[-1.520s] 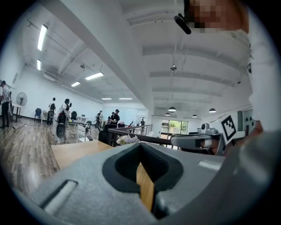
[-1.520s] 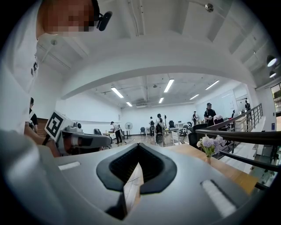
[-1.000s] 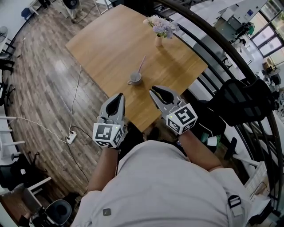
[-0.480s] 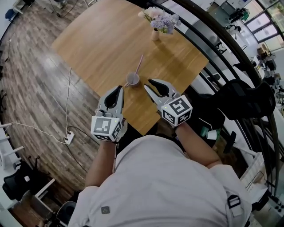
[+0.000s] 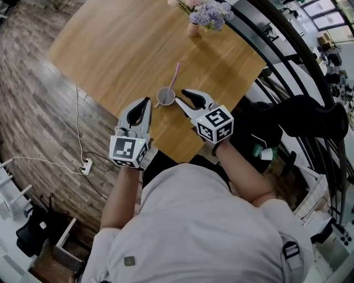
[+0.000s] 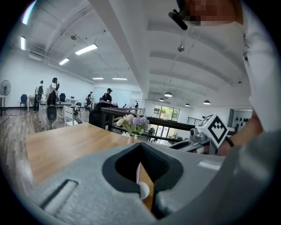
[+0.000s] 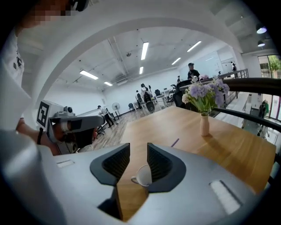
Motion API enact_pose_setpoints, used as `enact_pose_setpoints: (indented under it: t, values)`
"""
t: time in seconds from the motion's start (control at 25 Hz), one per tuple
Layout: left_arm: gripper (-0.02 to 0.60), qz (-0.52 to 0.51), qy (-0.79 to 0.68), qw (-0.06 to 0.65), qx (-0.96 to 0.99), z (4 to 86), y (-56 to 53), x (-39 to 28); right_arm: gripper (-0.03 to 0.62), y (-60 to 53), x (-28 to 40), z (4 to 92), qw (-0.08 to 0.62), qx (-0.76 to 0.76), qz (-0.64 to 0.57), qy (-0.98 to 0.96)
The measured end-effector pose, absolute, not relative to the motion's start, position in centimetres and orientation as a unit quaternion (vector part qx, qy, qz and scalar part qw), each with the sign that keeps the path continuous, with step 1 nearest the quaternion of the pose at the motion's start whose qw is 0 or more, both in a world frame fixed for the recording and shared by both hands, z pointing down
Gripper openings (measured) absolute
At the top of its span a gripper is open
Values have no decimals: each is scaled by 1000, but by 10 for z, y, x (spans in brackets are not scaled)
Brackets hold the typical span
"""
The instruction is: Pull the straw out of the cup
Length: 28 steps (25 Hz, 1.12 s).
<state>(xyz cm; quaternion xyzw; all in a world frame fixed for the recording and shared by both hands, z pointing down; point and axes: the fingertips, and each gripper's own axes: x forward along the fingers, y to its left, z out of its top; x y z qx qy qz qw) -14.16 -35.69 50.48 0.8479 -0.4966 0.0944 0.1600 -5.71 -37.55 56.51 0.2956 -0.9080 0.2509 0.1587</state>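
Both sit by the cup [image 5: 165, 96] on the counter [image 5: 121, 50], straw [image 5: 175, 74] in it: left hand-held gripper [image 5: 145, 102] pressed together, right hand-held gripper [image 5: 180, 98] just been opening, spread, empty.

Seen along the left hand-held gripper [image 6: 140, 144], its closed jaws block nearly all of the surface [image 6: 66, 143]. Only a sliver of the cup [image 6: 143, 190] and a thread of the straw [image 6: 138, 172] show in the slit behind the tips.

In the right gripper view, the right hand-held gripper [image 7: 138, 149] has just been opening its jaws, with nothing between the pads. One jaw covers the cup's right side and the straw's lower length.

From above, the person's torso [image 5: 193, 221] hides the surface's near corner, and the top edge cuts off the flowers [image 5: 209, 12]. The people [image 6: 46, 90] far off are too small to tell apart.
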Motion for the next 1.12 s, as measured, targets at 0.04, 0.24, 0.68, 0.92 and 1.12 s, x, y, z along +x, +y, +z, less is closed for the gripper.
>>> enact_pose_setpoints:
  t: [0.04,0.24,0.68,0.92,1.12]
  values:
    - [5,97,-493,163,849,511,-362,-143,137,-380,-58,574,163,299,259,-904]
    - [5,108,-483,178,850,539,-386,-150,137,-402,-62,617,182,310,284,-889]
    - [5,124,-464,217,850,593,-406,-162,126,-429,-71,676,198,335,323,-863]
    - [5,131,-461,228,848,607,-406,-168,107,-436,-80,692,196,336,331,-860]
    - [5,129,-466,236,843,614,-402,-171,70,-434,-84,700,202,331,334,-859]
